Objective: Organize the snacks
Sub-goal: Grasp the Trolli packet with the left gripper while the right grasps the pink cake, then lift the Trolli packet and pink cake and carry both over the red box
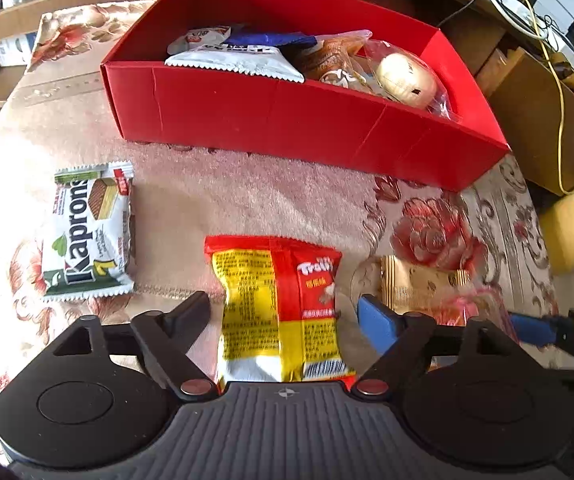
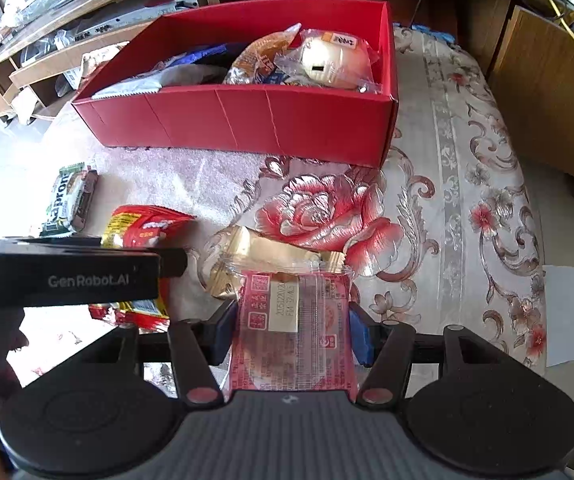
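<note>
The left gripper (image 1: pixel 283 312) stood open astride a red-and-yellow plastic candy packet (image 1: pixel 279 312) lying on the floral cloth (image 1: pixel 439 224), while the right gripper (image 2: pixel 291 328) clamped a pink transparent snack packet (image 2: pixel 293 320) before the open red cardboard box (image 2: pixel 247 120).

The box (image 1: pixel 279 120) at twelve o'clock is smooth red cardboard with creased walls. The wafer pack (image 1: pixel 91 232) and the gummy bag (image 1: pixel 279 308) are glossy plastic film. A shiny embossed flowered cloth (image 2: pixel 447 200) covers the desk. Wood shelves (image 2: pixel 87 48) look matt.
</note>
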{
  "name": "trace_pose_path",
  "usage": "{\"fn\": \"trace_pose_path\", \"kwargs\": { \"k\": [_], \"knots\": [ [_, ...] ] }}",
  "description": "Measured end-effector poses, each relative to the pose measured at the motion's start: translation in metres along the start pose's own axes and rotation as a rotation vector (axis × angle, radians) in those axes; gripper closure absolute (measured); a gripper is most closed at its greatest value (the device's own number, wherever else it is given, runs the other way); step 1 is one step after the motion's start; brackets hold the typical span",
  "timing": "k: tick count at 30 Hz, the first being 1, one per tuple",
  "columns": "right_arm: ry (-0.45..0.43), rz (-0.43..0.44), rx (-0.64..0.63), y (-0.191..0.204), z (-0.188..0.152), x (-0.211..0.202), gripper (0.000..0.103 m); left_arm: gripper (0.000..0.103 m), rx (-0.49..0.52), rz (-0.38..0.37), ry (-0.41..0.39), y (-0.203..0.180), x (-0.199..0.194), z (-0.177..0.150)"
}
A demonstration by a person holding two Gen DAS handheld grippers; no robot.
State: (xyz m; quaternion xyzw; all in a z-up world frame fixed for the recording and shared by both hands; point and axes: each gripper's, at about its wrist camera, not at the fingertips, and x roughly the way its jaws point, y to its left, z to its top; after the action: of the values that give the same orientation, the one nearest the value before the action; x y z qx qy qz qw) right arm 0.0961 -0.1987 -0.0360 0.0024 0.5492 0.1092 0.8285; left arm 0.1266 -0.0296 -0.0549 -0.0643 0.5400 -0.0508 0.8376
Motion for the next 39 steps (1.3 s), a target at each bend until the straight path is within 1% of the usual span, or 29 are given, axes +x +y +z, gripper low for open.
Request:
{"fn": "trace_pose_path", "kwargs": {
  "k": [1, 2, 3, 4, 5, 7, 12, 22, 25, 29, 39],
  "knots": [
    [0.002, -0.001, 0.003, -0.001, 0.0, 0.001, 0.045, 0.022, 0.01, 0.013, -0.004, -0.002, 0.0, 0.0],
    [0.001, -0.001, 0.006, -0.002, 0.0, 0.0, 0.045, 0.03, 0.03, 0.035, -0.01, -0.004, -0.001, -0.001],
    [-0.001, -0.001, 0.009, -0.004, 0.001, 0.0, 0.045, 0.035, 0.051, 0.055, -0.019, -0.006, -0.002, -0.003],
    [-0.006, 0.001, 0.013, -0.005, 0.001, -0.002, 0.045, 0.041, 0.059, 0.049, -0.025, -0.007, -0.003, -0.003],
    [-0.01, 0.002, 0.014, -0.005, 0.002, -0.003, 0.045, 0.041, 0.051, 0.037, -0.022, -0.005, -0.004, -0.004],
    [-0.021, 0.004, 0.012, -0.005, 0.002, -0.006, 0.045, 0.042, 0.039, 0.024, -0.02, -0.003, -0.007, -0.005],
    [-0.038, 0.007, 0.003, -0.003, 0.003, -0.011, 0.045, 0.043, 0.035, 0.023, -0.041, -0.001, -0.018, -0.008],
    [-0.089, 0.009, 0.004, -0.004, 0.005, -0.023, 0.045, 0.043, 0.038, -0.005, -0.075, -0.008, -0.035, -0.013],
    [-0.101, 0.015, 0.007, -0.003, 0.009, -0.026, 0.045, 0.043, 0.037, -0.006, -0.095, -0.01, -0.042, -0.01],
    [-0.136, 0.021, 0.011, -0.002, 0.016, -0.033, 0.045, 0.043, 0.03, -0.032, -0.115, -0.013, -0.049, -0.003],
    [-0.199, 0.025, 0.04, -0.004, 0.039, -0.045, 0.045, 0.044, 0.016, -0.044, -0.165, -0.016, -0.058, 0.019]
  ]
}}
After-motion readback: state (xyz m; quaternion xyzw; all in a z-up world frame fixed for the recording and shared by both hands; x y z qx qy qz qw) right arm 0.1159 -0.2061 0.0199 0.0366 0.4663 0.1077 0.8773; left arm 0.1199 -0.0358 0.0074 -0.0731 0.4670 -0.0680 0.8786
